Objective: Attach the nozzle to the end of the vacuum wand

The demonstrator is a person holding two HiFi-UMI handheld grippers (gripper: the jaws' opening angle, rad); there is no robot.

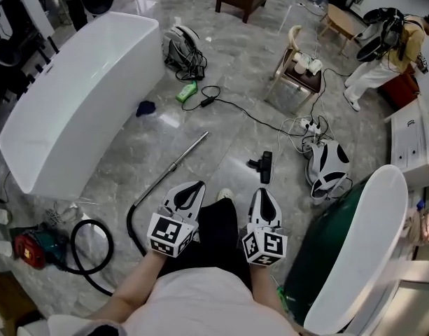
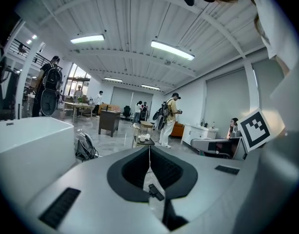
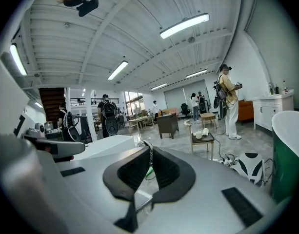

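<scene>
Head view: on the floor point(image 1: 235, 61) the vacuum wand point(image 1: 176, 163) runs diagonally away ahead of the left tool point(image 1: 192, 187), and what looks like the nozzle point(image 1: 264, 166) lies just ahead of the right tool point(image 1: 263, 193). Both tools are closed on nothing.

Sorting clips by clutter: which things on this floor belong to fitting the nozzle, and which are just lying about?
For the job: wand, nozzle, hose, red vacuum.
Lying about: green bottle, blue cloth, power strip, backpack, bathtub.
</scene>
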